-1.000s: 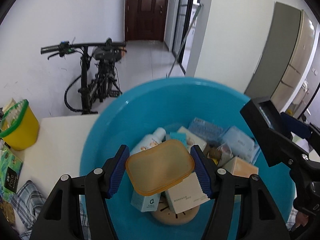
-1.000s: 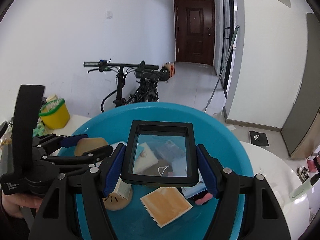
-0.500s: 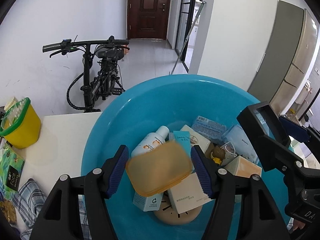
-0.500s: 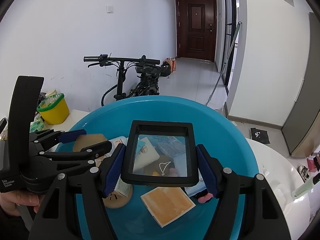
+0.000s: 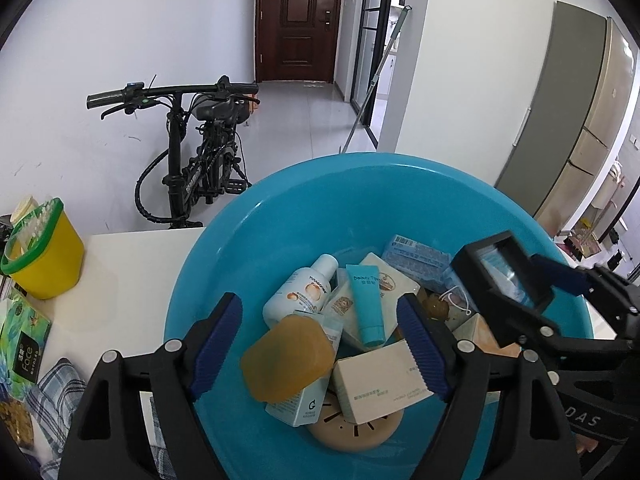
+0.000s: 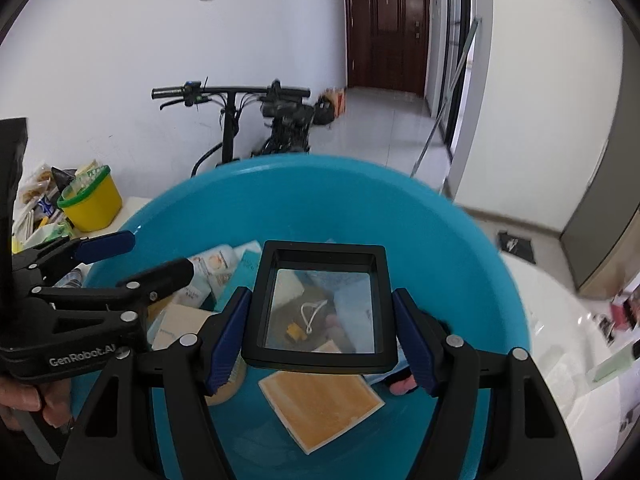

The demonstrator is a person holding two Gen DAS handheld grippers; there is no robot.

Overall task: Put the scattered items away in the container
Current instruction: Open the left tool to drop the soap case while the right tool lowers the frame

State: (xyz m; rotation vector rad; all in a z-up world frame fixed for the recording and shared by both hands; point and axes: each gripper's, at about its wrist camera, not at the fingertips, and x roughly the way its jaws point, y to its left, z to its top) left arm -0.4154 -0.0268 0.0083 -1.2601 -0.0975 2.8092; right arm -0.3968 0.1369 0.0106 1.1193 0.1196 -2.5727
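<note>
Over the blue basin point(image 5: 280, 216) on the white table point(image 5: 120, 264), the left hand-held gripper point(image 5: 320, 344) stands wide, its jaws having just been opening; the amber lid point(image 5: 288, 360) lies loose between them on the boxes in the basin. The right hand-held gripper point(image 6: 320, 344) clamps a black rectangular magnifier point(image 6: 324, 308) above the basin's contents.
</note>
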